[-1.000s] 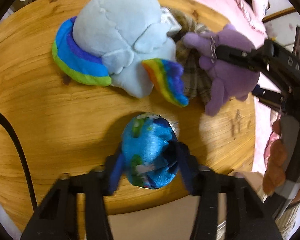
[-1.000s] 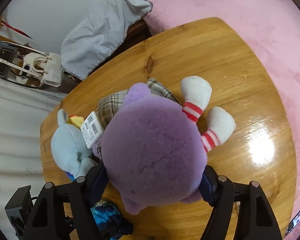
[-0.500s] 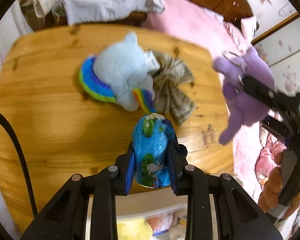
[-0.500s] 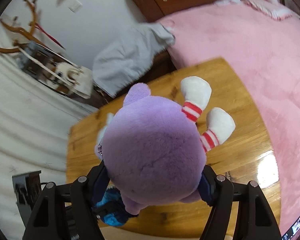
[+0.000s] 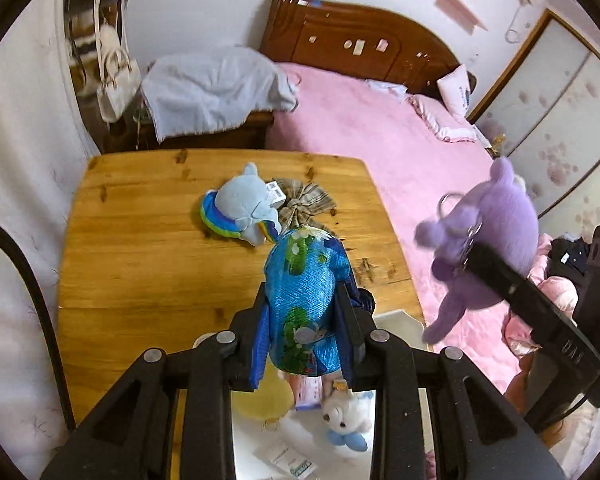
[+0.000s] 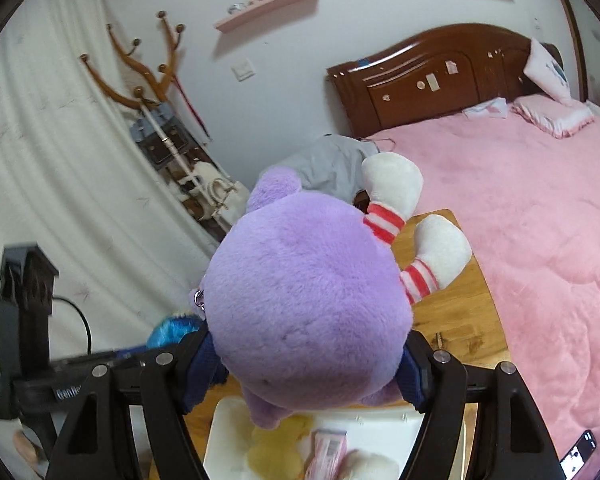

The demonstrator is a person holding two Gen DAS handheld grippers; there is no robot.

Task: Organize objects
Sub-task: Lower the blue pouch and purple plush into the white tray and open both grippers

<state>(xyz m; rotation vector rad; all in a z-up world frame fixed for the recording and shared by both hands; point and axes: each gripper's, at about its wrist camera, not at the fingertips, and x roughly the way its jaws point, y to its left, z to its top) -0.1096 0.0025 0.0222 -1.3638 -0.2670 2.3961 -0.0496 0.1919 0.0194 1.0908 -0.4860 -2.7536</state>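
My left gripper point(image 5: 304, 312) is shut on a blue patterned plush point(image 5: 302, 300) and holds it above the near edge of the wooden table point(image 5: 140, 264). My right gripper point(image 6: 306, 364) is shut on a purple plush point(image 6: 308, 304) with white red-striped feet, raised over a white bin point(image 6: 228, 436). The purple plush point(image 5: 488, 236) also shows at the right of the left wrist view. A light blue plush with a rainbow mane point(image 5: 240, 210) and a plaid bow point(image 5: 306, 202) lie on the table.
The white bin point(image 5: 396, 320) below the table's near edge holds a yellow plush point(image 5: 260, 400), a white bear point(image 5: 346, 416) and a pink packet. A pink bed point(image 5: 400, 152) lies right of the table. A grey cloth point(image 5: 212, 88) and hanging bags are at the back.
Both grippers have lifted their plush toys up and back from the table toward the white bin. The table and remaining toys now look farther away.
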